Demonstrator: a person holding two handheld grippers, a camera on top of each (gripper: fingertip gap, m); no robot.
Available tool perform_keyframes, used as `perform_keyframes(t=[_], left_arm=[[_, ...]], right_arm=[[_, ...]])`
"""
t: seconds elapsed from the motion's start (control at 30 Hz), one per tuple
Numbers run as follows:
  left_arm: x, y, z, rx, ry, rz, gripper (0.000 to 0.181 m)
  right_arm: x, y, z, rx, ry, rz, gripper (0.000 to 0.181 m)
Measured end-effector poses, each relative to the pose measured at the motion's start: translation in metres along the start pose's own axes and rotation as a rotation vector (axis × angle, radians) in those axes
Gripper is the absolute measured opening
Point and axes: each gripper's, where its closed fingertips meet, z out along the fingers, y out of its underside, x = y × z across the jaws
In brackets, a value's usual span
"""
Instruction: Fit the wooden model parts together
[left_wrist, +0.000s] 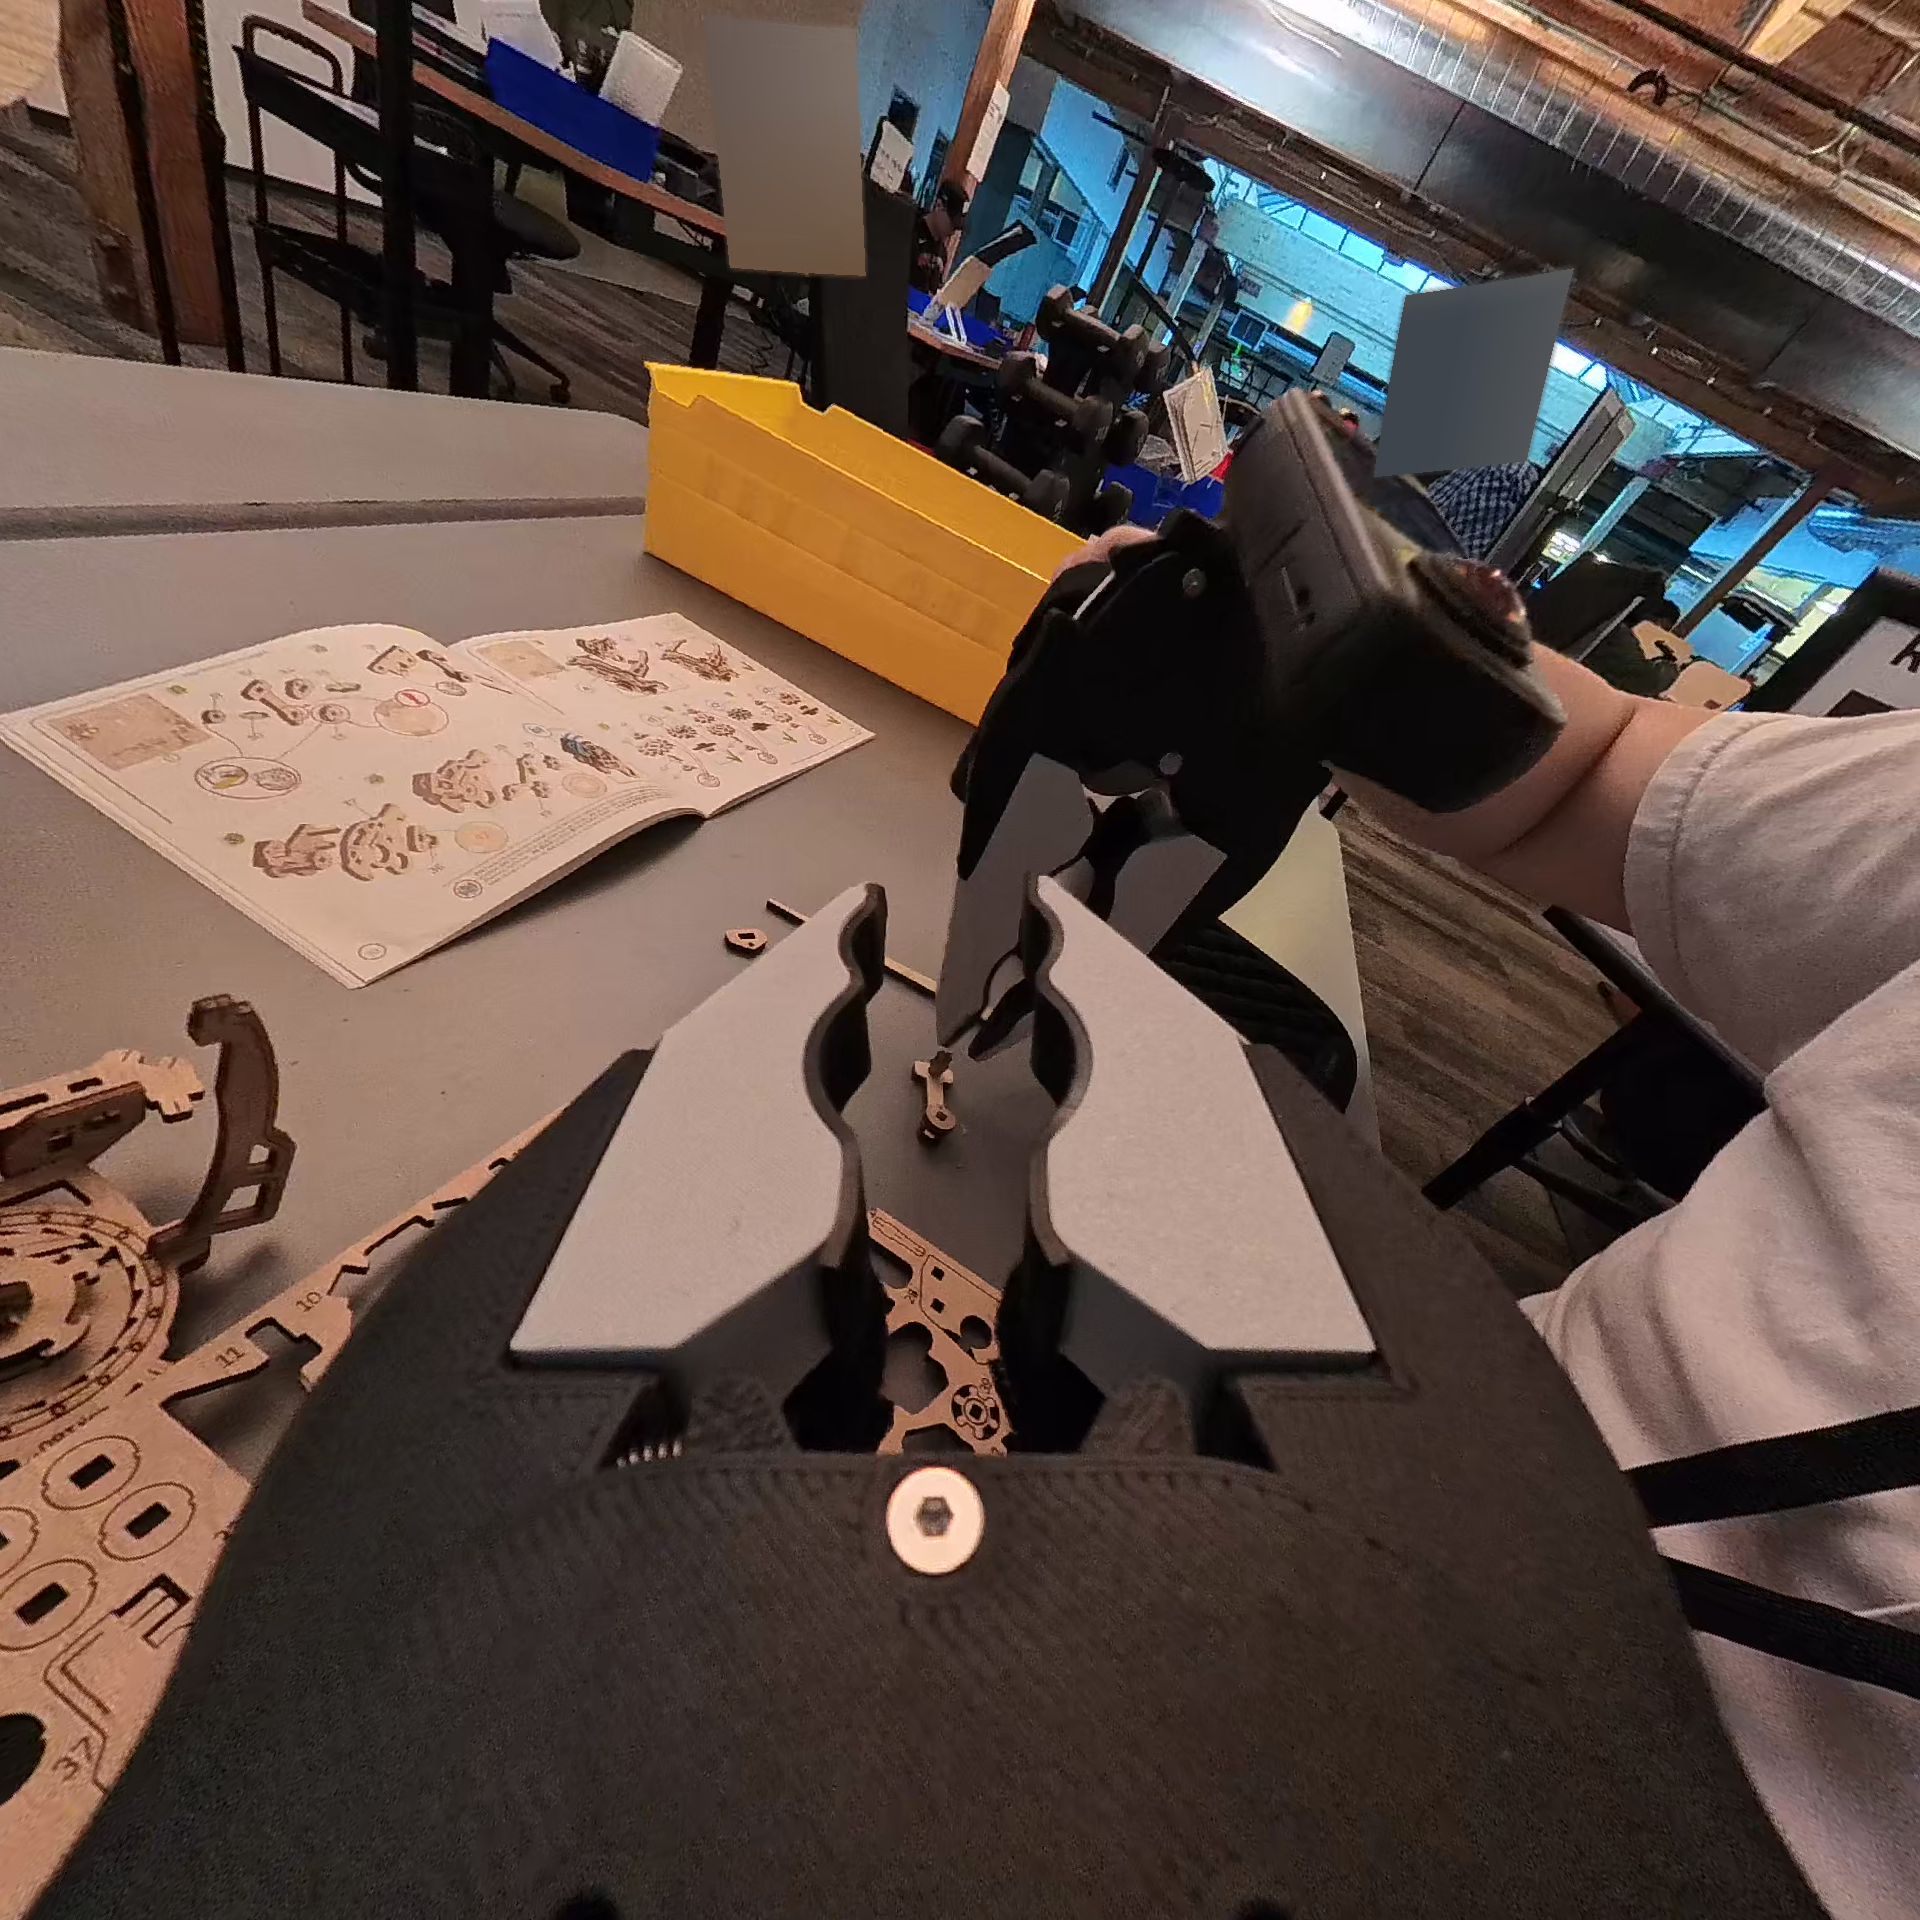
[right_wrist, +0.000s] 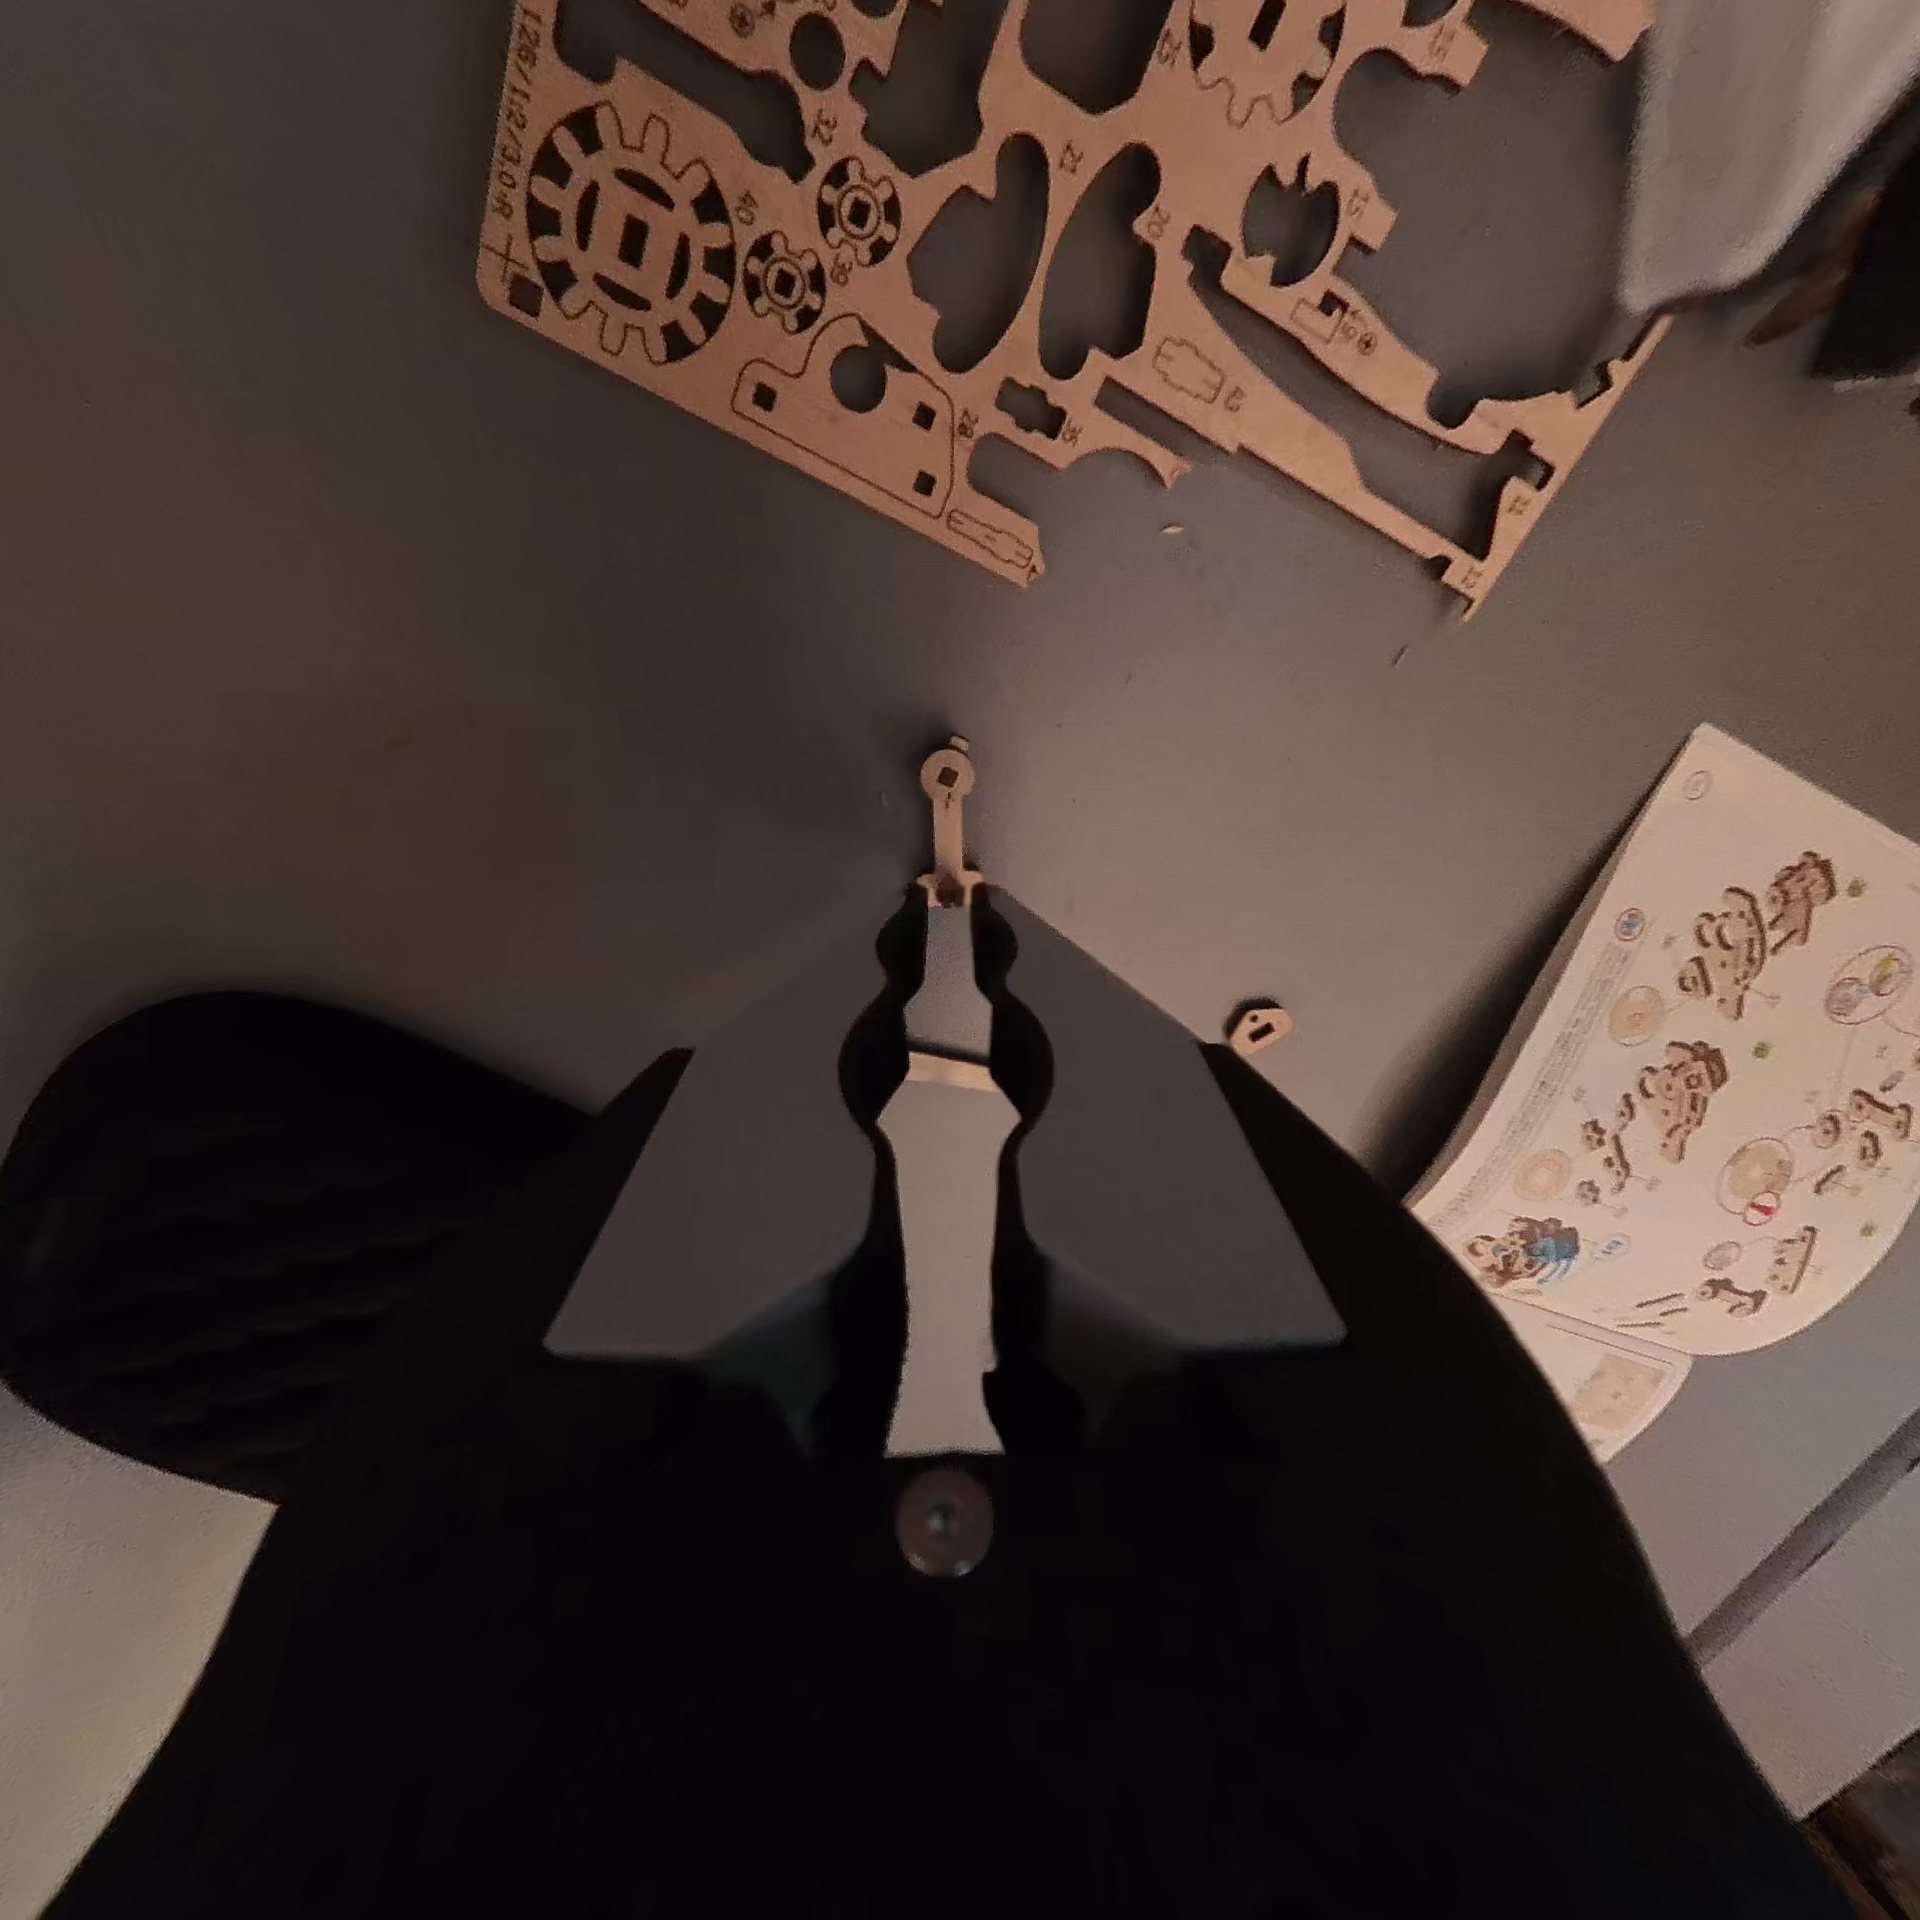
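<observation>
A small wooden lever part (left_wrist: 935, 1101) lies on the grey table (left_wrist: 312, 499) between the fingers of my left gripper (left_wrist: 954, 896), which is open and empty just above it. My right gripper (left_wrist: 961, 1034) comes down steeply from the right and its tips pinch the part's far end. In the right wrist view the right gripper (right_wrist: 948, 902) is closed on the T-shaped end of the lever part (right_wrist: 948, 821), which points away over the table. A wooden sheet of cut-out parts (right_wrist: 935, 260) lies beyond it.
A partly built wooden model (left_wrist: 125, 1174) and the parts sheet (left_wrist: 104, 1507) lie at the left. An open instruction booklet (left_wrist: 416, 769) and a yellow bin (left_wrist: 831, 540) sit farther back. A small loose wooden piece (left_wrist: 745, 940) lies near the booklet. A person's arm (left_wrist: 1558, 790) is at right. My hands' fingertips stand some 12 centimeters from each other. My right gripper's tips are some 9 centimeters from the small loose wooden piece (left_wrist: 745, 940).
</observation>
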Motion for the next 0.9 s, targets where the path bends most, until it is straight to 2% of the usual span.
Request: perform_keyframes(t=[0.5,0.73,0.83,0.87,0.9], left_arm=[[0.000,0.001,0.001,-0.005,0.003,-0.004,0.024],[0.000,0.001,0.000,-0.002,0.004,-0.007,0.024],[0.001,0.000,0.000,-0.002,0.003,-0.001,0.024],[0.000,0.001,0.000,-0.001,0.001,-0.001,0.024],[0.000,0.001,0.000,-0.003,0.002,-0.002,0.024]], right_arm=[[-0.002,0.004,0.010,-0.016,-0.031,0.007,0.002],[0.001,-0.001,-0.009,-0.007,-0.013,0.036,0.002],[-0.006,0.011,0.011,-0.047,-0.069,0.068,0.004],[-0.007,0.005,0.008,-0.003,-0.070,0.072,0.002],[-0.005,0.008,0.005,-0.030,-0.051,0.072,0.002]])
